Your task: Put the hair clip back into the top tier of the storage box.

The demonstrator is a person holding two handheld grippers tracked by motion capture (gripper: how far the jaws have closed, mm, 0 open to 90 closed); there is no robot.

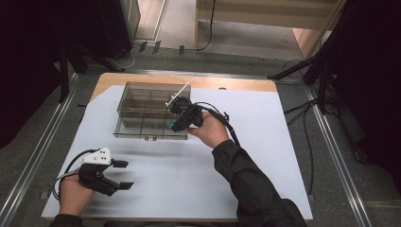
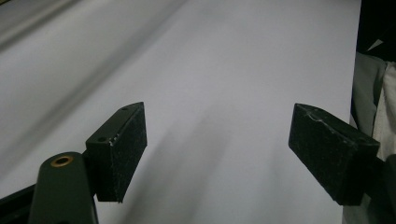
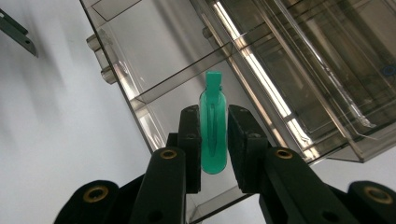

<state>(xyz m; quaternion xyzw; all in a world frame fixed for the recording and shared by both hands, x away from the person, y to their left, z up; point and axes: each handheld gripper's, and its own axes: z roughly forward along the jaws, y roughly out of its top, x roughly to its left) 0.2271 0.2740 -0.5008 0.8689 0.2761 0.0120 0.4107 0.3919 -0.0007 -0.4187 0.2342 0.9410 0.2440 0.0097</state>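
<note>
over the near right corner of the clear compartment box (image 1: 151,113), the right gripper (image 1: 173,124) holds a small green plastic piece (image 3: 213,135), its fingers (image 3: 190,140) closed tight on the piece's flat sides. the piece stands up between them with its narrow square tab pointing away toward the box. from the high view it hangs just above the box's front edge, not yet down in any compartment.

the step in hand looks like setting the green piece into one of the front cells of the box. to do it well, keep the piece in line with the dividers, bring it over the middle of the chosen cell and away from the thin walls, lower it until it is well inside, and only then let the fingers part. a tilt of the wrist could catch the tab on a divider or nudge the light box across the white sheet (image 1: 246,156) on the table.

near the front left of the box, well apart from it, the left gripper (image 1: 124,175) rests low over the white sheet with its fingers (image 2: 122,149) spread wide and nothing between them.

hard to tell: which cell lies right under the piece, since the clear walls and glare run together in the right gripper view. the piece's lower end is hidden behind the fingers, and i cannot make out whether the cells hold anything; they seem bare.
</note>
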